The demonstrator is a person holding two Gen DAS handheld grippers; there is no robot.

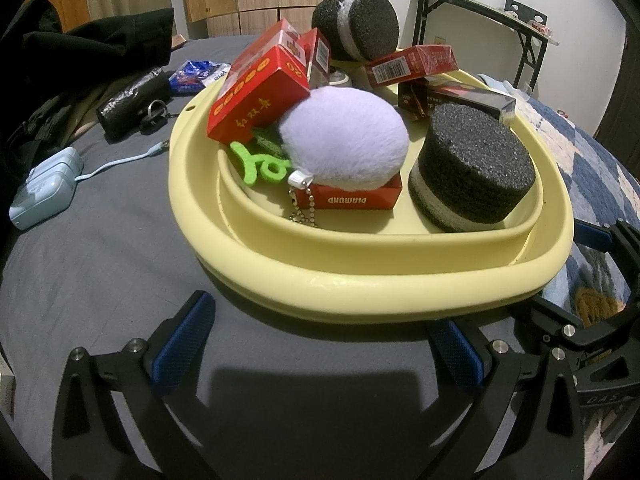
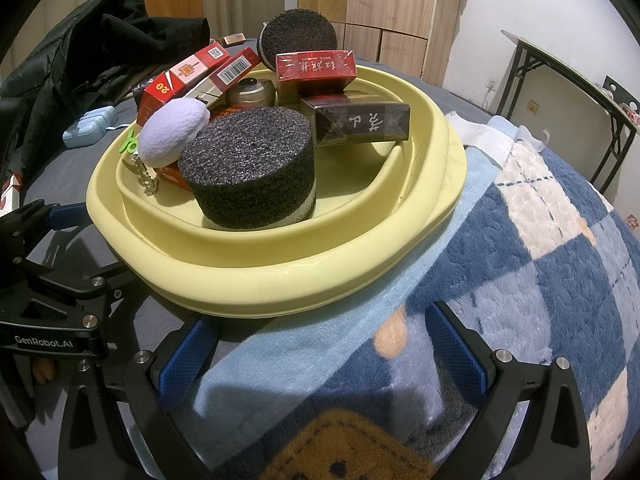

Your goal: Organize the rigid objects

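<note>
Grey bedsheet (image 1: 100,264) underneath, spread across a bed in a room with pale wooden cabinet doors (image 2: 392,4) behind and a white wall (image 2: 540,0) to the right. Overlaid on the right by a blue-and-white plaid fleece blanket (image 2: 540,272) and a light blue towel (image 2: 360,320), the latter tucked under the basin's near edge. Heaped at the far left with dark clothing (image 1: 100,48). Flanked at far right by a black-framed folding table (image 1: 480,12).

Centred on the bed: a pale yellow collapsed basin (image 1: 360,280), oval, long axis running roughly left to right across the left wrist view, straddling sheet and towel. Filled with clutter. Nearest the front right, a black foam cylinder (image 1: 476,168) standing tilted, flat face up. At the back, a second foam cylinder (image 1: 360,28) tipped on edge, round face toward the cameras. Left of centre, a lavender plush ball (image 1: 344,140) with a bead chain (image 1: 300,212), resting on a red DIAMOND box (image 1: 352,198). Propped behind it, a red carton (image 1: 260,96), long axis slanting up toward the back right. Further back, another red box (image 1: 412,64) lying nearly level, and a dark maroon box (image 2: 360,122) lengthwise beside the near cylinder. Green felt piece (image 1: 260,160) lying under the plush.

Outside on the sheet: a light blue case (image 1: 44,192) with cable.

Left gripper (image 1: 324,348) spread wide, holding nothing, just short of the basin rim. Right gripper (image 2: 324,352) likewise wide and unladen, over the towel.
</note>
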